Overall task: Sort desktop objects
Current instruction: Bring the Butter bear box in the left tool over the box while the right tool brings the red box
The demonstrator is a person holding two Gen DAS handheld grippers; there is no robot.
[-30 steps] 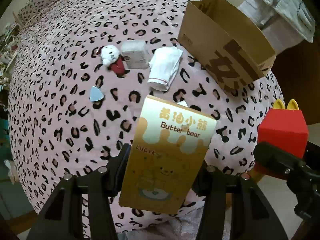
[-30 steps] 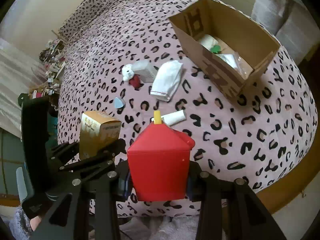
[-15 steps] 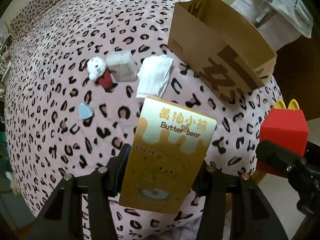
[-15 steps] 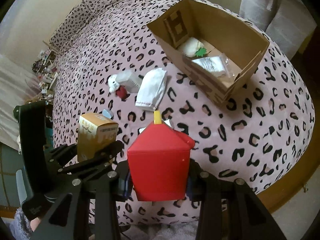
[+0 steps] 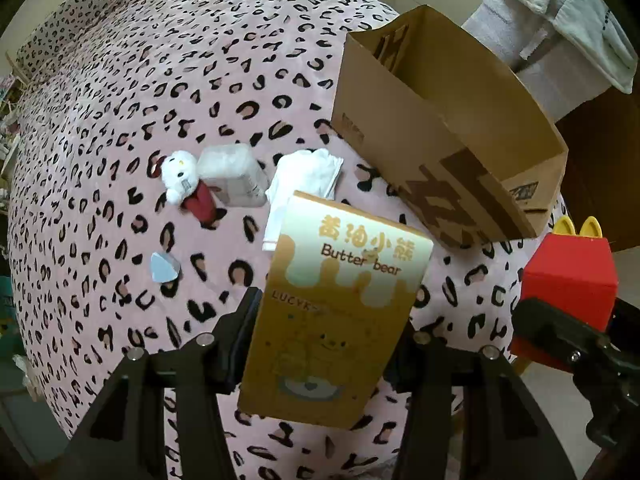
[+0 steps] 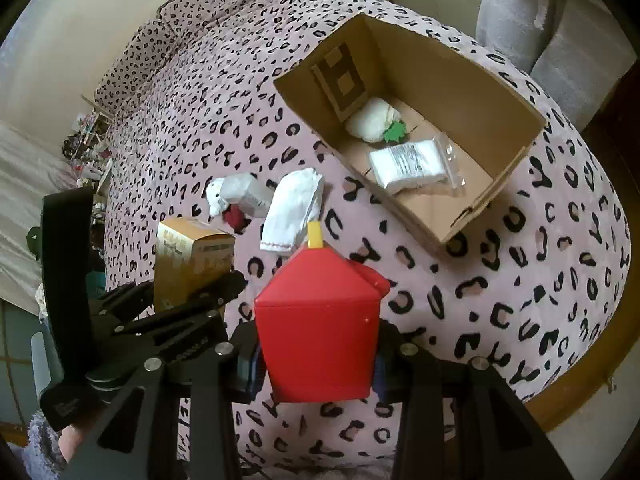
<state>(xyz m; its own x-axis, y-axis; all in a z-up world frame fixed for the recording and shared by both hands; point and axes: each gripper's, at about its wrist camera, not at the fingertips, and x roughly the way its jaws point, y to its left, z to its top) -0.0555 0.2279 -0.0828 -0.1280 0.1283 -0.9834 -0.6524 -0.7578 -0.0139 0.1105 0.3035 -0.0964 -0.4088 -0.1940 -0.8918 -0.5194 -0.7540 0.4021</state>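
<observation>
On the leopard-print bed (image 6: 520, 300), the cardboard box (image 6: 496, 92) sits near the right edge, already holding packets. The right gripper (image 6: 316, 356) is clamped on the red carton (image 6: 320, 320), and the left gripper (image 5: 328, 344) pinches the yellow box (image 5: 340, 300). Lift both clear over the near wall before letting go. The white cloth (image 5: 304, 176), tissue pack (image 5: 232, 176) and plush doll (image 5: 184, 184) lie left of the cardboard box, out of the way.

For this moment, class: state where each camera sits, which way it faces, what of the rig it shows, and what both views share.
Left wrist: on the left gripper, facing along its fingers past the Butter bear box to the cardboard box.
Right wrist: on the right gripper, looking over the red box down into the cardboard box; the left gripper shows.
Shared: both boxes, white cloth, plush toy, leopard-print cover.
</observation>
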